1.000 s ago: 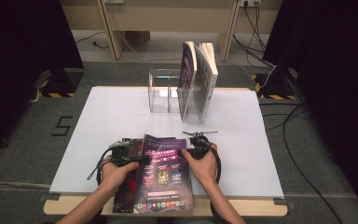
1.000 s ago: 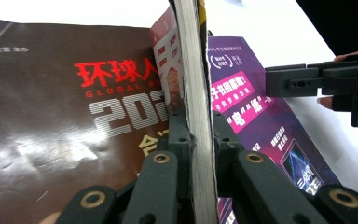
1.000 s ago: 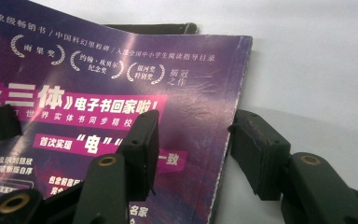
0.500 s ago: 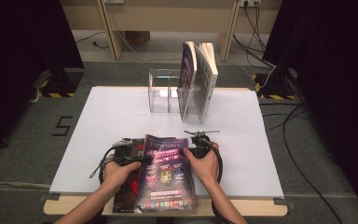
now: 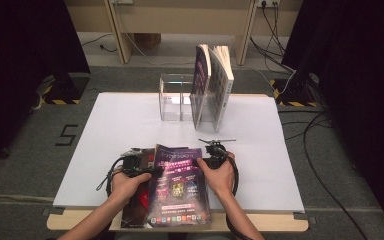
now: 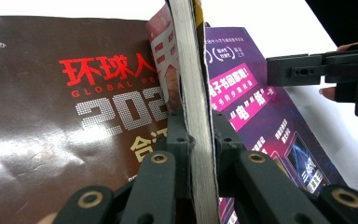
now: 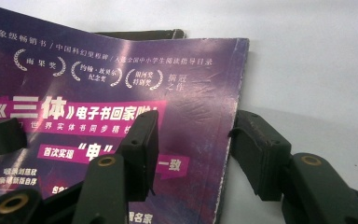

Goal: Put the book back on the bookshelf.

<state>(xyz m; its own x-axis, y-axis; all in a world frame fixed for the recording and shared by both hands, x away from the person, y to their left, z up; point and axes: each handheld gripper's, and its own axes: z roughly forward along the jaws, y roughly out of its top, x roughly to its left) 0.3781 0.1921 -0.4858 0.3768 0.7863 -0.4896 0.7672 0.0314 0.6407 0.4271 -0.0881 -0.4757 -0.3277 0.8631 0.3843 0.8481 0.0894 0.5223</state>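
Now the left gripper's [image 6: 198, 154] fingers pinch the purple magazine's [image 5: 180, 187] edge; the right gripper's [image 7: 193, 149] fingers straddle its opposite edge, spread.

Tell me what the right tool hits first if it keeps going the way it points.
Most likely the purple magazine: the right tool straddles its right edge, so one jaw would land on the cover, the other on the white table. Depth is unclear.

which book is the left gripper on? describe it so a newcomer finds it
On the white table, near edge, two books overlap. It's the upper one, the purple book, pinched at its edge by the left gripper. The one beneath, the brown magazine, has red lettering.
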